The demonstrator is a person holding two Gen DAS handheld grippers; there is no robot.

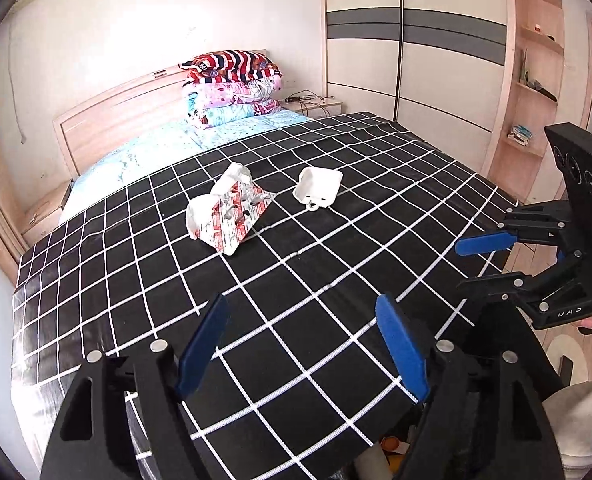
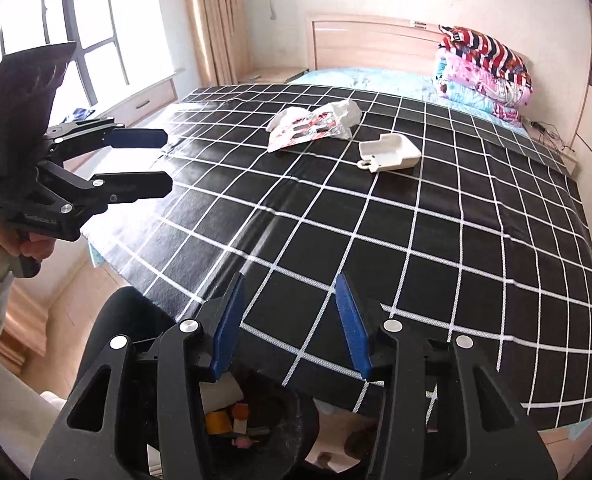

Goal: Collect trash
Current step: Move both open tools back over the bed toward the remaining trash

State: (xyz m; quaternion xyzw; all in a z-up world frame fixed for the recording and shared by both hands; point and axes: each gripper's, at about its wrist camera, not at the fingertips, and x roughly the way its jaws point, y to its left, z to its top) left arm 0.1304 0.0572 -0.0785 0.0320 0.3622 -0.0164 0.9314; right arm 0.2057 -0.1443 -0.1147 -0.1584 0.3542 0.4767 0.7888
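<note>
Hovering over the near edge of a bed (image 1: 336, 280) draped in a black cloth with a white grid: left gripper (image 1: 302, 344), fingers (image 1: 202, 344) spread wide, nothing between them but cloth. Seen again at the left of the right wrist view (image 2: 152, 160), held by a hand (image 2: 28, 246) in a pale sleeve, fingers parted and empty.

Pointing down over the same edge: right gripper (image 2: 292, 324), blue fingers (image 2: 352, 324) released, gap bare. Showing too at the right edge of the left wrist view (image 1: 484, 260), fingers apart.

Lying near the middle of the cloth, well apart from both grippers: crumpled wrapper (image 1: 228, 208) with red and white print, centre of the left wrist view, upper middle of the right wrist view (image 2: 316, 124). Just to its right, not touching: white box (image 1: 318, 188), open side up, a small ring tab at its near end; same box right of centre in the other view (image 2: 390, 154).

Sitting on the floor below the bed's near edge, bottom of the right wrist view: black bin (image 2: 264, 416), holding scraps in white, yellow and orange.

Stacked at the headboard, upper part of both views: folded bedding (image 1: 232, 88), striped on top, pink and blue beneath.
</note>
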